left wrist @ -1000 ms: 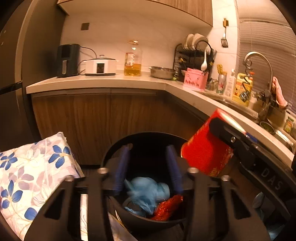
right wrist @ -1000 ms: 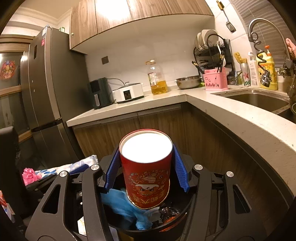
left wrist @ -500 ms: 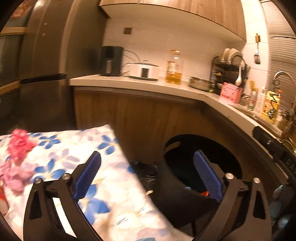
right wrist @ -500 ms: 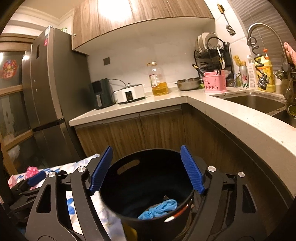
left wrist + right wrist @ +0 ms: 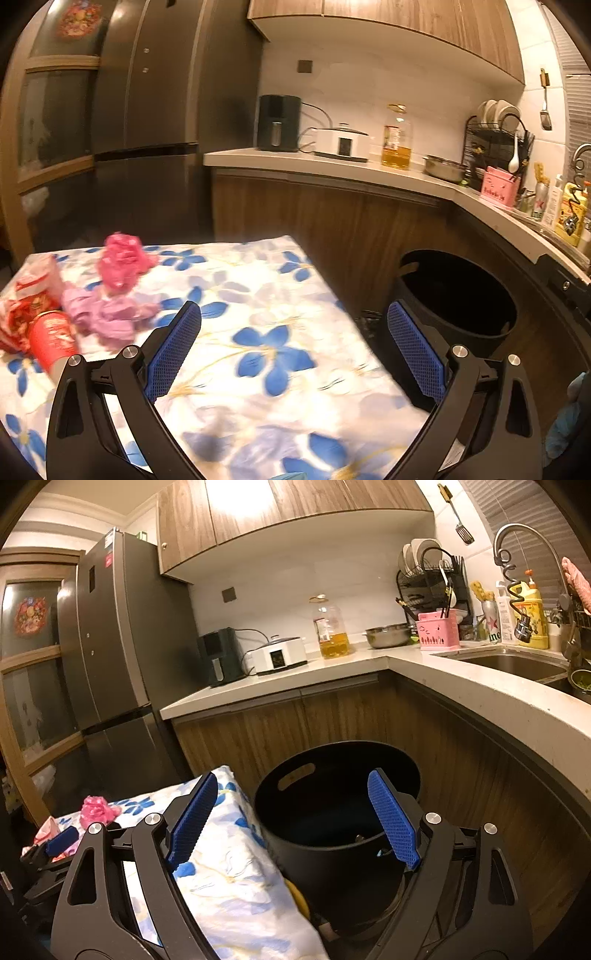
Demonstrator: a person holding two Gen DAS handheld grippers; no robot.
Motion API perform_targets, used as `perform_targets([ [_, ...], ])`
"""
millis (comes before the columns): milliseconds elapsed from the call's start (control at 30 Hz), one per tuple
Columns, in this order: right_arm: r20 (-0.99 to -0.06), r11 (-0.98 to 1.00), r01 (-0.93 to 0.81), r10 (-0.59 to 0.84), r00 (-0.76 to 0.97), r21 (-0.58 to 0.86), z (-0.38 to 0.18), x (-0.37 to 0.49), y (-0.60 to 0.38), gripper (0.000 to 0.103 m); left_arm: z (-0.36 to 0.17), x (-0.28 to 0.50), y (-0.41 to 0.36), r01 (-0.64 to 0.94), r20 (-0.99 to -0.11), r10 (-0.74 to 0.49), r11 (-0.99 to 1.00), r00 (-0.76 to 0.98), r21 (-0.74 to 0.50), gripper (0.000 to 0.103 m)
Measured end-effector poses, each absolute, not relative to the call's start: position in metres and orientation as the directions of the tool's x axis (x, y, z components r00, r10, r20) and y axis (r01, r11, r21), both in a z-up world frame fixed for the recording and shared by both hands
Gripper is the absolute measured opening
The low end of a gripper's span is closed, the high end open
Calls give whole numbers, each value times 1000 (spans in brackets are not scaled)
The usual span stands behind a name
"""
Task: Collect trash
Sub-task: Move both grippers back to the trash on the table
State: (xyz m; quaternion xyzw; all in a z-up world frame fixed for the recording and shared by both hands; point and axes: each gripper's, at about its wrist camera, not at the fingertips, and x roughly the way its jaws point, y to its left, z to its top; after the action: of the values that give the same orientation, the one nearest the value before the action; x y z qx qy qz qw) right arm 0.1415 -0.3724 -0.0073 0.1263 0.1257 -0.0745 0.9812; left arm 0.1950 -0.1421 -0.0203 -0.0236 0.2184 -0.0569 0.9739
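Black bin (image 5: 332, 812) stands beside the flowered table (image 5: 258, 295); left gripper (image 5: 293, 350) wide open and empty, right gripper (image 5: 288, 819) opening, empty, so trash drops in easily.

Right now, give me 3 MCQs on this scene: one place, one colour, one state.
1. Where is the bin?
A. on the counter
B. on the floor beside the table
C. in the sink

2. What colour is the crumpled bag at the table's far edge?
A. pink
B. green
C. black

3. What is in the left gripper?
A. a red can
B. a blue glove
C. nothing

Answers:
1 B: the bin stands low against the cabinets, next to the floral table.
2 A: the bag is bright pink.
3 C: only the cloth shows between its wide-apart pads; the red can lies on the table to its left.
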Motion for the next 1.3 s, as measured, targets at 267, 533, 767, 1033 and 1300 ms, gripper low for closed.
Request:
perform_targets([
  [267,-273,965,117,-50,961,233,-11,134,-333,83,-24,169,-96,-6,-410,-12,999,912,-41,97],
  [533,-290,975,6,60,955,221,-20,141,-274,83,-27,145,-36,-126,-397,106,992,912,-25,97],
  [767,-311,973,-104,165,936,204,-28,148,-218,83,-29,133,15,-227,-399,194,973,896,-36,97],
  [1033,-332,953,-247,293,897,174,-41,154,-154,83,-34,119,66,-326,-398,278,944,874,-56,97],
  [1300,-384,913,-377,409,828,159,-62,165,-94,83,-40,111,109,-424,-408,368,904,835,-51,97],
])
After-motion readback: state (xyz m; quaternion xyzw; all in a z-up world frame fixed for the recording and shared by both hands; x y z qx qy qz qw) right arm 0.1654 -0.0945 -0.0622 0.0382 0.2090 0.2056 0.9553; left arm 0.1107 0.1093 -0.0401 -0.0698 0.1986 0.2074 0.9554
